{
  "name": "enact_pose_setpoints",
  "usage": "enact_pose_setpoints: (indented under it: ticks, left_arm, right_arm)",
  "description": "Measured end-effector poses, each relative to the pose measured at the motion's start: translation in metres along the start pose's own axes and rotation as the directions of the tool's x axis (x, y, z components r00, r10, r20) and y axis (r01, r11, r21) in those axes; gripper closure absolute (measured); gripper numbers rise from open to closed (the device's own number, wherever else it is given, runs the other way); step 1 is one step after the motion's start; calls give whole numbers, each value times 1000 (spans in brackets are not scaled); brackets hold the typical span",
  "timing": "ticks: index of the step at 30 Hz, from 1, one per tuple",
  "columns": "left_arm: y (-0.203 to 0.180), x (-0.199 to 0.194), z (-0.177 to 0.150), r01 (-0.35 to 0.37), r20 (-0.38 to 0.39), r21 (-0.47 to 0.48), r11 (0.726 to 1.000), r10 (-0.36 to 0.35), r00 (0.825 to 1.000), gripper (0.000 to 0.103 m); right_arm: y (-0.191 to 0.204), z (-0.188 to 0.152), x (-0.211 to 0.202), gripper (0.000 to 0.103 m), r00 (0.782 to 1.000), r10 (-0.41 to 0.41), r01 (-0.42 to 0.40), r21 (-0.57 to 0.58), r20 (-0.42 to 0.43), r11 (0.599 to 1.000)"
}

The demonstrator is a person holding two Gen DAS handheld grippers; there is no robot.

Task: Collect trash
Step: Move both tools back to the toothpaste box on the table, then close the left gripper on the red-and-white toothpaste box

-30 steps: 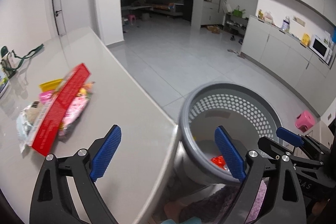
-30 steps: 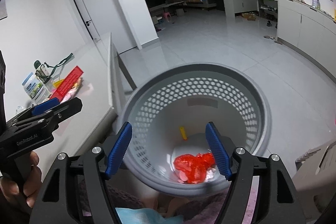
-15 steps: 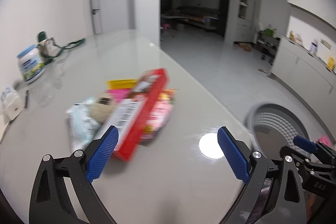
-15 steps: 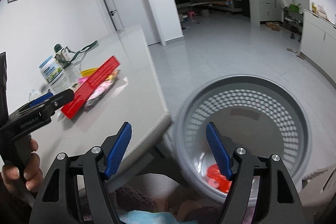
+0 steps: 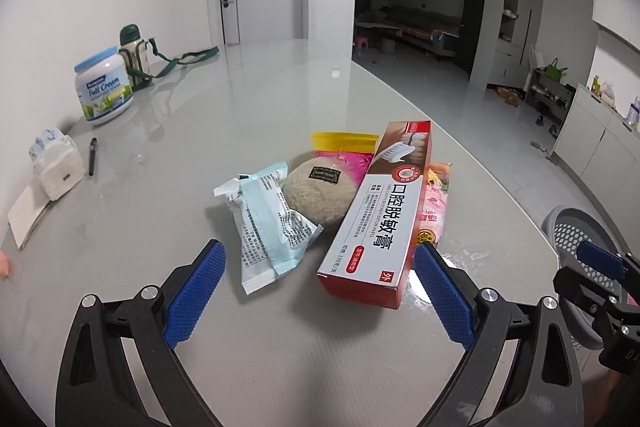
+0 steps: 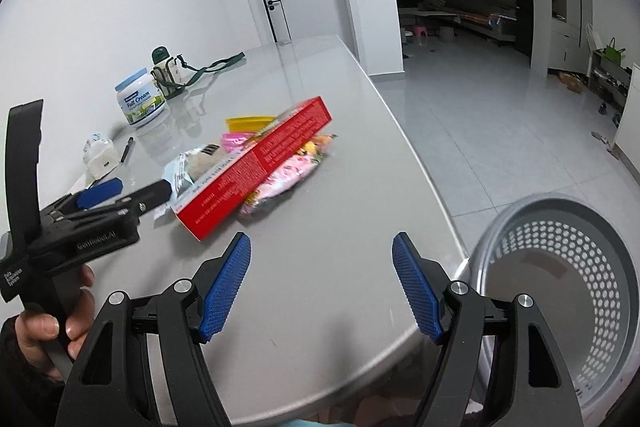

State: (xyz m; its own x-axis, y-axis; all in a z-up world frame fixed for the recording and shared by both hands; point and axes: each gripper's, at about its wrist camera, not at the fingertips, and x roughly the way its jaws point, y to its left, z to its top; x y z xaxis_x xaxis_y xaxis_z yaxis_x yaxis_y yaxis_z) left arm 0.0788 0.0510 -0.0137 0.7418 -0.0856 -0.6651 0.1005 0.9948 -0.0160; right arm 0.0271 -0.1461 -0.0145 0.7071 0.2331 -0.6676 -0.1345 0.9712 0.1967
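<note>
A pile of trash lies on the grey table (image 5: 248, 99): a red toothpaste box (image 5: 380, 215), a pale blue wrapper (image 5: 268, 223), a round beige pad (image 5: 318, 193), a pink packet (image 5: 434, 211) and a yellow item (image 5: 344, 139). My left gripper (image 5: 320, 291) is open and empty just in front of the pile. My right gripper (image 6: 322, 285) is open and empty over the table's near edge, with the box (image 6: 256, 163) ahead to the left. The grey perforated basket (image 6: 568, 287) stands off the table's right edge.
A milk powder tub (image 5: 105, 91), a green-capped bottle with strap (image 5: 134, 57), a tissue pack (image 5: 58, 167), a pen (image 5: 93, 155) and a paper card (image 5: 26, 219) lie at the table's left. Open tiled floor (image 6: 500, 131) is to the right.
Both grippers have swung left from the basket to the table. The left one now faces the trash pile closely. Both stay open and empty.
</note>
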Motion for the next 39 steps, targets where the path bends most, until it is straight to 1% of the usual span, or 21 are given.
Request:
enact_pose_setpoints:
  ticks: [8,14,19,24,30,32,33,39]
  left_arm:
    - [-13,20,14,42,-26,29,999,-41,999,9]
    - [-30,47,22,64,-78,45,997,-60,995,10]
    - [-39,67,24,92,-138,43,995,-85,987,10]
    - [-41,78,22,106,-164,36,994,-99,981,12]
    - [-50,81,21,124,-170,52,991,-113,979,28]
    - [-53,81,23,133,-168,58,989,-122,978,41]
    - [-54,81,24,138,-169,60,989,-127,977,43]
    - [-62,77,24,150,-169,70,986,-137,976,47]
  right_arm:
    - [-7,0,7,33,1000,9,-9,18,-9,1000]
    - [-22,-4,8,33,1000,15,-14,45,-13,999]
    - [-36,-7,8,33,1000,17,-16,75,-13,997]
    - [-47,-11,7,33,1000,19,-18,96,-11,995]
    - [-56,-13,6,33,1000,24,-23,115,-12,993]
    - [-56,-14,5,33,1000,24,-23,117,-7,993]
    - [-57,-14,5,33,1000,23,-22,117,-6,993]
    - [-59,-16,1,33,1000,21,-20,125,-4,992]
